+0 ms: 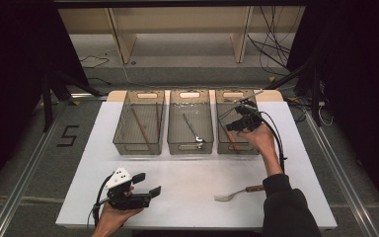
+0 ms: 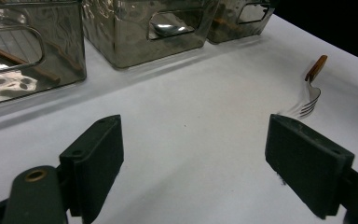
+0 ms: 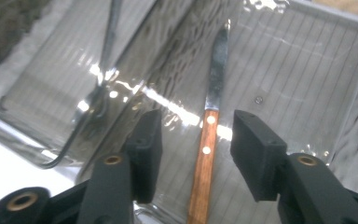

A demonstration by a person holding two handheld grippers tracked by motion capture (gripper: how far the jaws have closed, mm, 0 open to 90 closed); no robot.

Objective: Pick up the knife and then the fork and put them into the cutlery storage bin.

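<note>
Hovering at the frame's upper right, the right gripper (image 3: 196, 140), fingers spread clear of the wooden-handled knife (image 3: 208, 140) in the right-hand bin (image 3: 307, 60), should withdraw straight up.

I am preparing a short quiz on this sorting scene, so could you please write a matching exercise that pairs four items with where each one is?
Items:
1. knife
2. fork
3. spoon
4. chopsticks

Places:
A. in the middle bin
B. on the white table, outside the bins
C. in the left bin
D. in the right bin, under the right gripper

Pairs: 1-D, 2-B, 3-A, 4-C
</note>
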